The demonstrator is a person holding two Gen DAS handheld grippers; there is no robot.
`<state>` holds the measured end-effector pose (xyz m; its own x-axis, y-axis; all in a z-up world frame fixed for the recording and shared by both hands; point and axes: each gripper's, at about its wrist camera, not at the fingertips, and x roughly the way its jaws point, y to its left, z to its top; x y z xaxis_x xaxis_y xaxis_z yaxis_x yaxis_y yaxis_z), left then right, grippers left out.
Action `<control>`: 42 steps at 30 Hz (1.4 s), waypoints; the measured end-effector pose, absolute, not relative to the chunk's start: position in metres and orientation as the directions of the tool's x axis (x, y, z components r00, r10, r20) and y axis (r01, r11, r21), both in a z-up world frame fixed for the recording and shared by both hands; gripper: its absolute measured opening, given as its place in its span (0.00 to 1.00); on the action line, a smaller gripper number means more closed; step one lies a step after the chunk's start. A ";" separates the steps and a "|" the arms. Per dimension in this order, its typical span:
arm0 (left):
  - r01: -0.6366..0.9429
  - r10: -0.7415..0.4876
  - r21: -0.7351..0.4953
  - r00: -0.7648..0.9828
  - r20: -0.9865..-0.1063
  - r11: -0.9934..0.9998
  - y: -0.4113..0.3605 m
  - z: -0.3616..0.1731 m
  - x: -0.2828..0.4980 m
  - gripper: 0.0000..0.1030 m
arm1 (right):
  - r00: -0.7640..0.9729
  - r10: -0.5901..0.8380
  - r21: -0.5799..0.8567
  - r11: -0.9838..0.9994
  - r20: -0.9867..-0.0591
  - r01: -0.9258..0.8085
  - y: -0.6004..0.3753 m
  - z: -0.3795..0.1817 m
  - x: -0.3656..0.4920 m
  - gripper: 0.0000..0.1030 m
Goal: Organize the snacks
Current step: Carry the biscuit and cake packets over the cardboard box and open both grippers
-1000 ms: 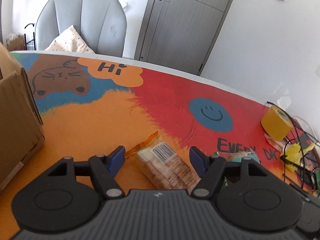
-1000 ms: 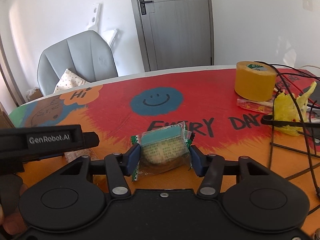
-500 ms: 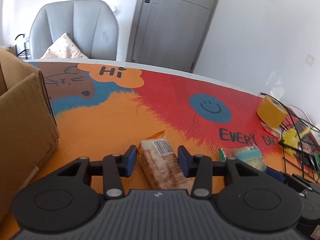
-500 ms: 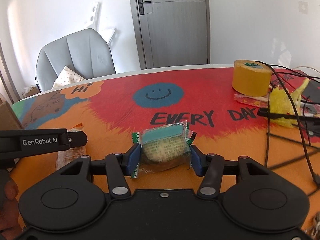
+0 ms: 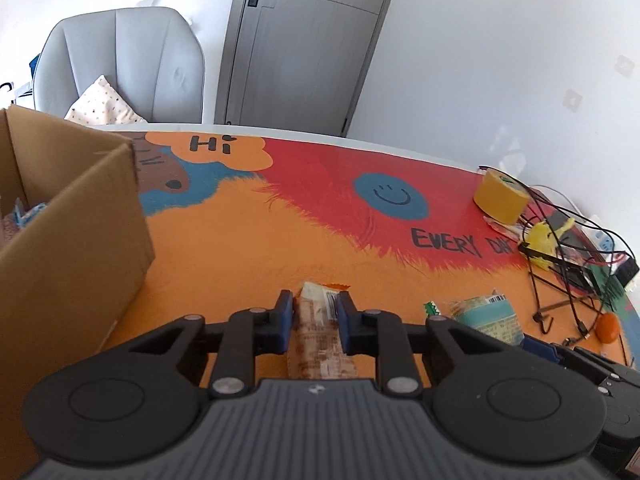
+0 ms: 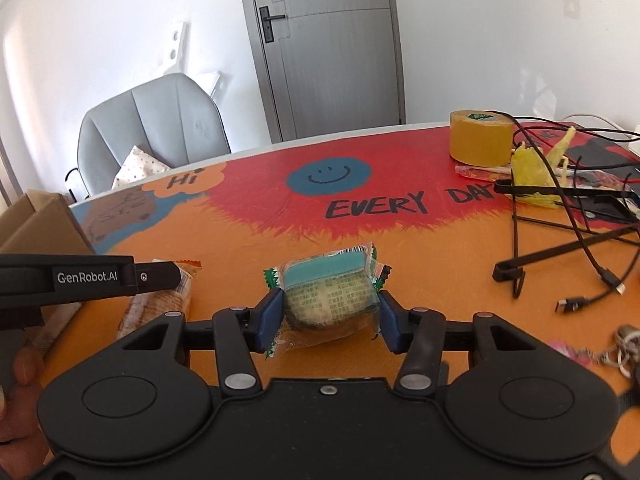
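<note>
Left claw [image 5: 312, 316] newly clamped on cracker pack [image 5: 320, 344]

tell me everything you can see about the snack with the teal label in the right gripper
The teal-label snack is a round, pale cake sealed in a clear crinkly wrapper with a teal band, small printed text, a barcode and green zigzag ends. It sits between the right gripper's blue pads, which press its sides as the jaws close. Whether its underside touches the orange tabletop is unclear. The left wrist view shows it beside the other packet.

- Tablecloth [image 6: 248, 264]: orange, red, blue smiley patch, black lettering.
- Snack pack [image 6: 328, 296] ahead of the right tool: teal band, green edges.
- Tape roll [image 6: 480, 140], far right: yellow.
- Box [image 5: 72, 248], left: brown cardboard.
</note>
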<state>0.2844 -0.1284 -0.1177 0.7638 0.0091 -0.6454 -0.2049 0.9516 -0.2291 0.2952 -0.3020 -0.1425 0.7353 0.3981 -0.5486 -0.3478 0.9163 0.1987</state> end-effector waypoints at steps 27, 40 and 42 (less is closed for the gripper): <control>-0.096 -0.021 -0.133 0.727 -0.686 0.986 -0.153 -0.126 0.233 0.60 | 0.783 0.337 0.237 0.940 -0.523 -0.246 -0.320 -0.144 0.214 0.49; -0.092 -0.023 -0.141 0.756 -0.654 0.986 -0.134 -0.121 0.207 0.33 | 0.789 0.362 0.250 0.930 -0.495 -0.270 -0.309 -0.137 0.188 0.49; -0.095 -0.021 -0.146 0.768 -0.640 0.985 -0.128 -0.115 0.200 0.33 | 0.782 0.380 0.269 0.922 -0.494 -0.278 -0.305 -0.132 0.186 0.49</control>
<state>0.1996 -0.1282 -0.1152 0.7681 -0.0206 -0.6400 -0.0948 0.9848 -0.1456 0.1858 -0.3046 -0.1318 0.7817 0.3802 -0.4944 -0.2784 0.9220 0.2689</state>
